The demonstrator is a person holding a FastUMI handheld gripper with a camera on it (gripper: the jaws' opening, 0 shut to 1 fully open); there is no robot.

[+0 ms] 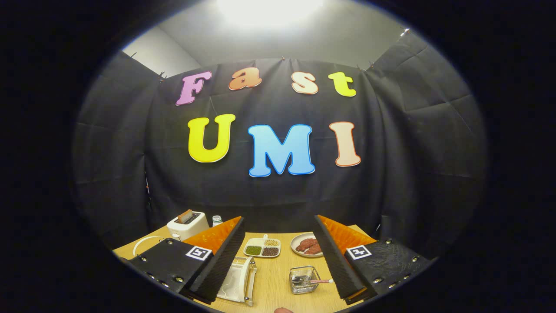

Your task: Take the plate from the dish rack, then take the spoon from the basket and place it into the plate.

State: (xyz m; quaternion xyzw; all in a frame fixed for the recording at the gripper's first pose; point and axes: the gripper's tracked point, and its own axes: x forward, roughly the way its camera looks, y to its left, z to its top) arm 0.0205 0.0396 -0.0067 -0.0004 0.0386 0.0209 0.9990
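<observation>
We see the gripper (278,256) held high above a wooden table (278,282), its 2 fingers spread wide apart with nothing between them but open tabletop. The left finger (221,256) and the right finger (334,256) each show a ribbed black pad on the inner side and orange plastic behind.

Below the left finger, partly hidden by its pad, the white dish rack (241,280) stands on the table, and a pale plate (232,282) appears to rest in it, though we cannot make out its full outline. Just inside the right finger sits a small wire basket (302,279), and the spoon (315,281) lies in it with its pinkish handle sticking out toward that finger.

Beyond the fingers, near the table's far edge, we see a white divided dish (262,247) with 3 kinds of small beans or grains, and to its right a round plate of reddish-brown food (306,244), partly covered by the right finger. Past the left finger stands a white toaster (187,224) with a slice in its slot, and a small bottle (217,220) just beside it. A white curved rim (145,243) shows near the table's left edge.
</observation>
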